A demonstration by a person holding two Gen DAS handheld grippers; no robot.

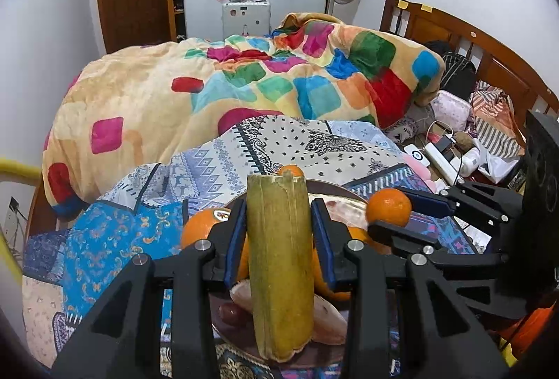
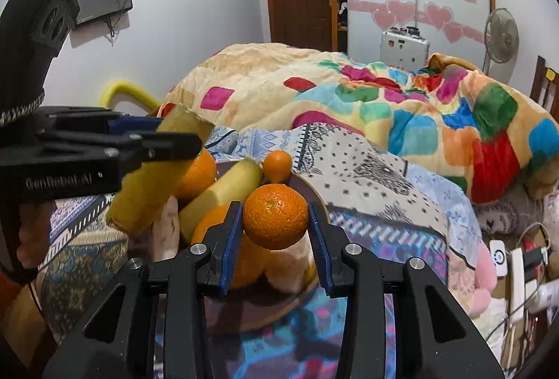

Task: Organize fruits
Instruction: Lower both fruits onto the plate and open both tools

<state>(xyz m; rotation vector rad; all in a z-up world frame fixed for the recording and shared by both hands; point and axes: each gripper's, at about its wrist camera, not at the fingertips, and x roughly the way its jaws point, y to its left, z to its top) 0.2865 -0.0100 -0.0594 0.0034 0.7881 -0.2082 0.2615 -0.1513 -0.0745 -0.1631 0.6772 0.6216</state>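
Currently I am gripping a yellow-green cane segment in my left gripper, blue pads pressing both its sides, holding it over the near part of the plate. My right gripper is clamping a round orange between its pads, hovering above the pile — over the plate's right side.

Plate contents: another cane piece lying across the middle, a large orange at the far left, a small orange at the far rim, pale pinkish pieces underneath. All of it is sitting on patterned bedding, which I am judging soft and uneven.

Risks from here:
- The heap is already crowding the plate; releasing the orange on top may send it rolling off the rim onto the bedding.
- The cane is long and smooth — it could pivot in the pads or knock a resting orange as it comes down.
- Both grippers are working close together; lowering at once could make them collide.
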